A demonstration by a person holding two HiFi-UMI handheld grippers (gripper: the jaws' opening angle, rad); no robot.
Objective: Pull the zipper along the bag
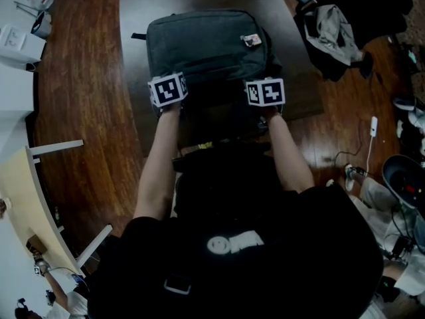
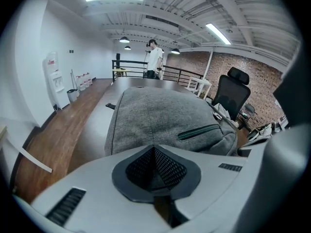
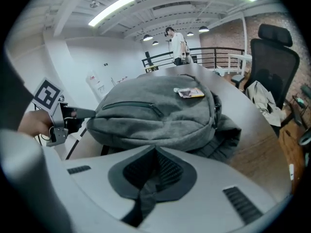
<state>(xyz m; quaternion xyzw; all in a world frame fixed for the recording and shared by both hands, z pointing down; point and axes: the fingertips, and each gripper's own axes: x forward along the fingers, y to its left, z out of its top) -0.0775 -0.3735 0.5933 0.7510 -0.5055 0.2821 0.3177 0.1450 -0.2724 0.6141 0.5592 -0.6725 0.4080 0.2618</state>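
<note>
bag: we see the grey bag (image 1: 206,45) lying flat on the bench (image 1: 299,78), upper centre of the head view, with both tools at its near edge.
zipper: the pocket zipper (image 3: 130,104) runs across the bag's front, left of centre in the right gripper view. It looks closed.
left tool: the left tool (image 2: 154,163) has its pads pressed together, and we see nothing between them. The bag sits just beyond it.
right tool: the right tool (image 3: 156,166) is closed, pinching a dark strap (image 3: 141,198) that trails to the lower left of the frame.
marker cube: the left tool's marker cube (image 3: 47,95) shows at the left edge of the right gripper view.
tag: a small tag (image 1: 251,40) sits on the bag's upper right.
background: an office chair (image 3: 274,57) is at upper right and a person (image 3: 177,42) stands far back at top centre.
</note>
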